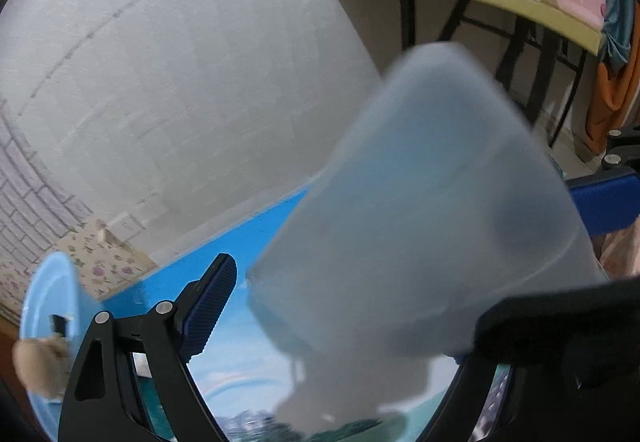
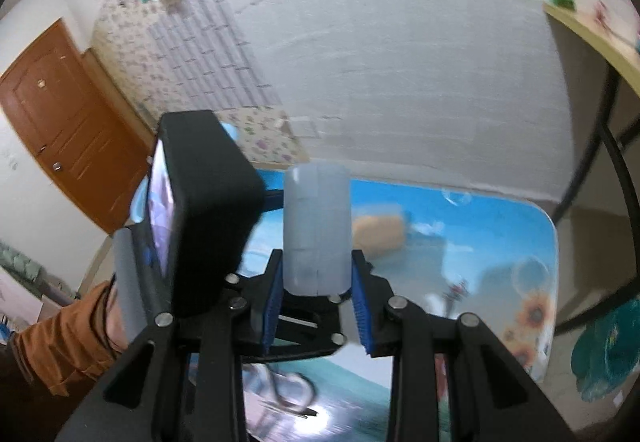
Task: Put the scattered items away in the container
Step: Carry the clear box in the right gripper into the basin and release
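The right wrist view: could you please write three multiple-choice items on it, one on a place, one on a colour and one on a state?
1. Where is the yellow block?
A. On the table, beyond the translucent bottle
B. On the wall shelf
C. Between the gripper's pads

2. What colour are the right gripper pads?
A. Red
B. Blue
C. White

3. What state is the right gripper in?
A. Open and empty
B. Shut on nothing
C. Shut on the translucent bottle

Answers: 1 A, the block lies on the printed tabletop behind the bottle; 2 B, both ribbed pads show blue; 3 C, the pads press the bottle's sides, and it stands clear of the table.
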